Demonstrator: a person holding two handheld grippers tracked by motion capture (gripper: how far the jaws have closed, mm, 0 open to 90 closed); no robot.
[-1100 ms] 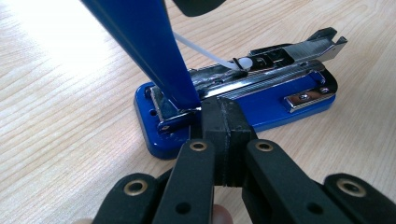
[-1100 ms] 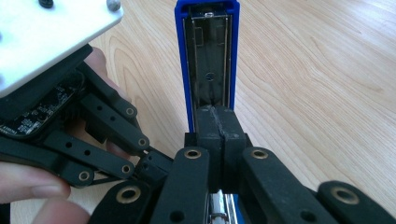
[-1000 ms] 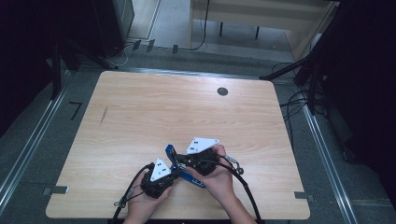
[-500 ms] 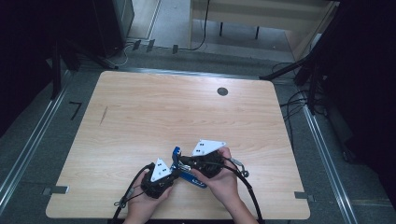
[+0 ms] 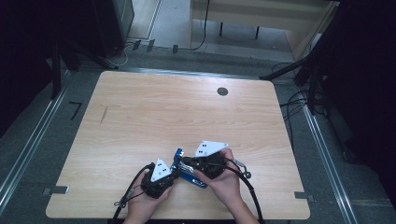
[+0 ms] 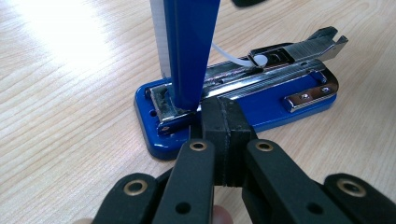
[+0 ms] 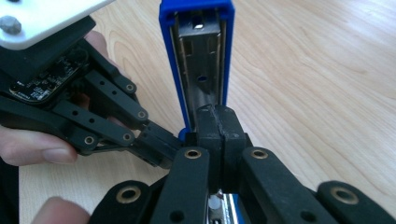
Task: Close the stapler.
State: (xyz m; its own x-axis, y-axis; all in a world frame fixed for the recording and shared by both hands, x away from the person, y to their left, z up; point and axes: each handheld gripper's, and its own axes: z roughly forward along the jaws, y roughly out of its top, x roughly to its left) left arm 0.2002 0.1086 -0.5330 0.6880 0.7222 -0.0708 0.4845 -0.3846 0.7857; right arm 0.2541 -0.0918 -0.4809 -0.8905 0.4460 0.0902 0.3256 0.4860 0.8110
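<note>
1. High view is showing a blue stapler (image 5: 189, 171) lying near the 6 o'clock edge of the wooden table (image 5: 154, 116), between the two grippers; the hands are covering much of it.
2. Left gripper view is showing the stapler's base (image 6: 261, 112) lying flat on the wood, while its blue top arm (image 6: 189, 46) is standing swung up and running out of frame at 12 o'clock.
3. The metal staple channel (image 6: 285, 58) is lying exposed along the base, with a thin white strip curling over it; what that strip is stays hard to tell.
4. The left gripper (image 6: 223, 140) is sitting with its jaws pressed together, tips at the hinge end of the base; whether they are touching it is unclear.
5. The right gripper (image 7: 217, 135) is likewise keeping its jaws together, tips against the foot of the raised arm (image 7: 198, 60), whose hollow underside is facing the camera.
6. The person's left hand (image 5: 149, 205) and right hand (image 5: 224, 184) are entering from 6 o'clock, wrists cut off by the frame.
</note>
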